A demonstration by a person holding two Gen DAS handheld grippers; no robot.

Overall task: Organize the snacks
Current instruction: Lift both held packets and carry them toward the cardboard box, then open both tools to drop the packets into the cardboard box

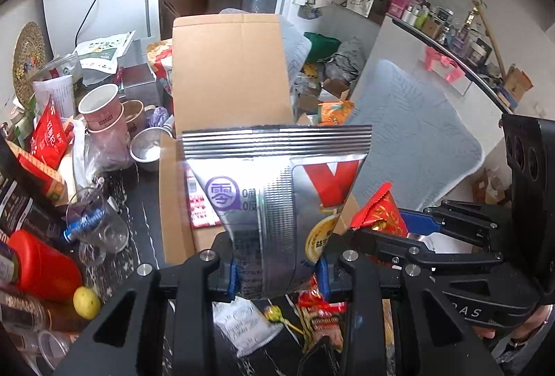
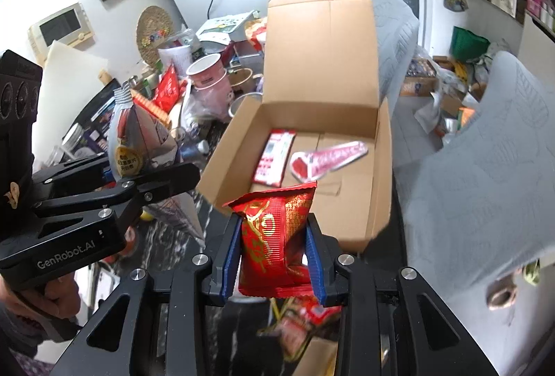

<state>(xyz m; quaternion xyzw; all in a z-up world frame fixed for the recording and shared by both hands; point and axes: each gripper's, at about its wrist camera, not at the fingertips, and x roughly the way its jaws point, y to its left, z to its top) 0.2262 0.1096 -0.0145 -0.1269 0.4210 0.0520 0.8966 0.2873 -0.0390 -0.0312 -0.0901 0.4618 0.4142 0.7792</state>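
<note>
I'm angling both tongs downward: left gripper (image 1: pixel 277 268) clamping silver foil pouch (image 1: pixel 277 188), right gripper (image 2: pixel 274 258) pinching red gold-printed packet (image 2: pixel 274 237). Only right wrist view showing inside of open brown cardboard box (image 2: pixel 381 174) ahead.

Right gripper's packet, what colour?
Red with gold print: the snack packet clamped in the right gripper. Best seen in the right wrist view.

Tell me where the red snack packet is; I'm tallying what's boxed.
Not boxed: the red snack packet sits clamped in the right gripper, just before the open cardboard box.
</note>
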